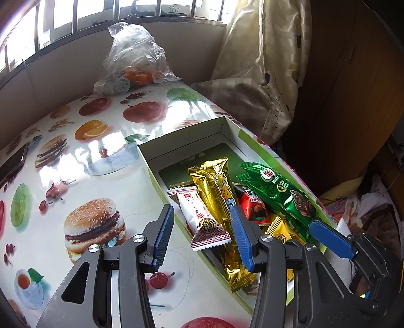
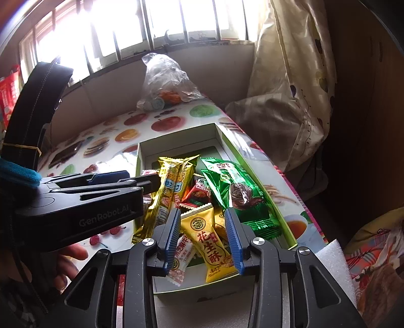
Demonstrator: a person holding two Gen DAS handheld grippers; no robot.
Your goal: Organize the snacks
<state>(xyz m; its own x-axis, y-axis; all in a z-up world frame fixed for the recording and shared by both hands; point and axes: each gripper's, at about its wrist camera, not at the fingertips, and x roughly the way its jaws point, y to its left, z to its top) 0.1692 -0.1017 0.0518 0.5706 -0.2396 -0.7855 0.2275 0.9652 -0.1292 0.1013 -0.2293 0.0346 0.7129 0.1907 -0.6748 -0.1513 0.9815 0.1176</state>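
Two handheld grippers work over an open box (image 1: 228, 126) of snacks on a glossy table (image 1: 83, 161) printed with burgers and fruit. Nearest the lens in the left wrist view, the left gripper (image 1: 202, 239) stands with its blue ribbed fingers (image 1: 164, 238) wide apart; one finger hangs over the table just outside the box wall, the other lies inside the box against the long gold snack bar (image 1: 214, 191); nothing sits pinched between them. Beside it, the right gripper (image 2: 205, 241) is also parted wide over the near end of the box; a yellow peanut-crisp packet (image 2: 209, 242) lies in the gap between its fingers (image 2: 233, 239), and whether the pads touch the wrapper cannot be told; a white packet with red lettering (image 1: 202, 217) sits just to its left.

Deeper in the box, the gold bar rests diagonally over the pile; a green foil packet (image 1: 280, 194) lies along the right-hand wall; a small red packet (image 1: 253, 204) shows between them; the far end of the box floor is bare.

Beyond the box, a crumpled clear plastic bag (image 1: 133, 53) holding something orange stands at the far edge of the table, below a barred window (image 2: 156, 22); a cream patterned curtain (image 1: 267, 58) hangs to the right.
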